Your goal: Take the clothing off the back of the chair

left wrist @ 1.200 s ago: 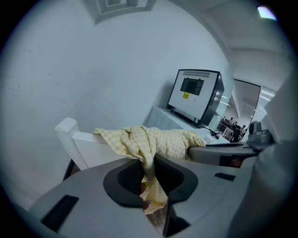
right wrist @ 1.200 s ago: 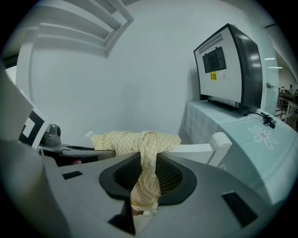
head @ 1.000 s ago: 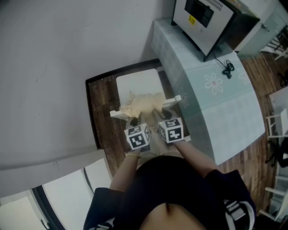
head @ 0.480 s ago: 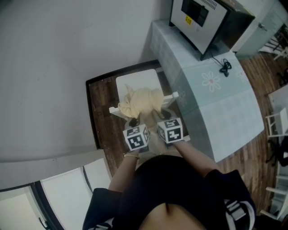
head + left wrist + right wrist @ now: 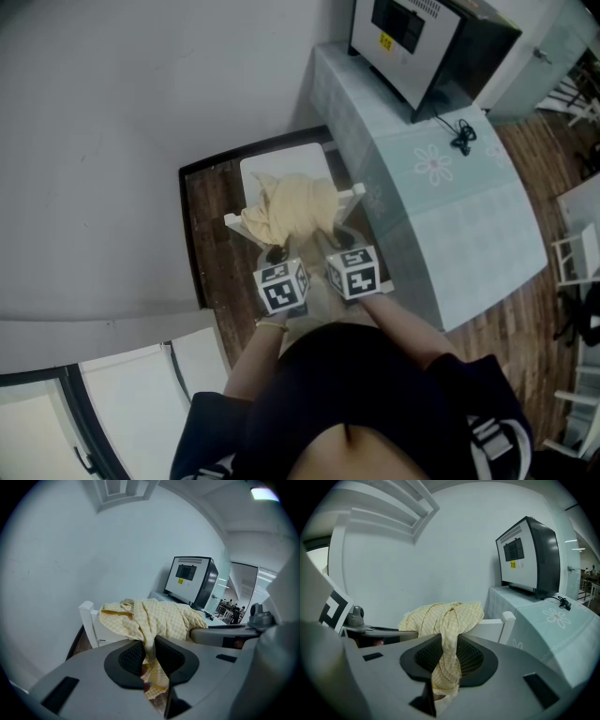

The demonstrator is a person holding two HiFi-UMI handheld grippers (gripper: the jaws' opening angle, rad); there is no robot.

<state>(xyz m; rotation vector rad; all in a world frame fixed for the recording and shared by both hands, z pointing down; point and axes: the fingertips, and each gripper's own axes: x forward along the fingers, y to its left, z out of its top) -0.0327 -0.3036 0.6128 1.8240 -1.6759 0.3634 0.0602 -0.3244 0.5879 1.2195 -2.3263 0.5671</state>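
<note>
the clothing (image 5: 289, 208) is a pale yellow checked piece, bunched over the top rail of the white chair (image 5: 281, 166), which stands between the wall and the desk (image 5: 450, 225). it looks thin, light and wholly limp: it twists into ropes where it is pinched and sags everywhere else. it should lift with little effort, but it will trail, and a loose end could catch on a rail post. the weave looks matte rather than slippery. nothing about it seems fragile, though a hard tug on a snagged fold could stretch it.

the left gripper (image 5: 149, 654) has its jaws narrow, clamped on a twisted fold with a tail of cloth hanging below. the right gripper (image 5: 447, 654) likewise has its jaws close together on a second fold. 2 holds set apart along the near edge seem a sound choice, since 1 pinch would let the rest drag.

the boxy appliance (image 5: 424, 37) on the desk carries a small yellow sticker (image 5: 384, 41), too small to read. the cloth shows no label. the marker cubes (image 5: 281, 286) bear only black-and-white squares, no words.
</note>
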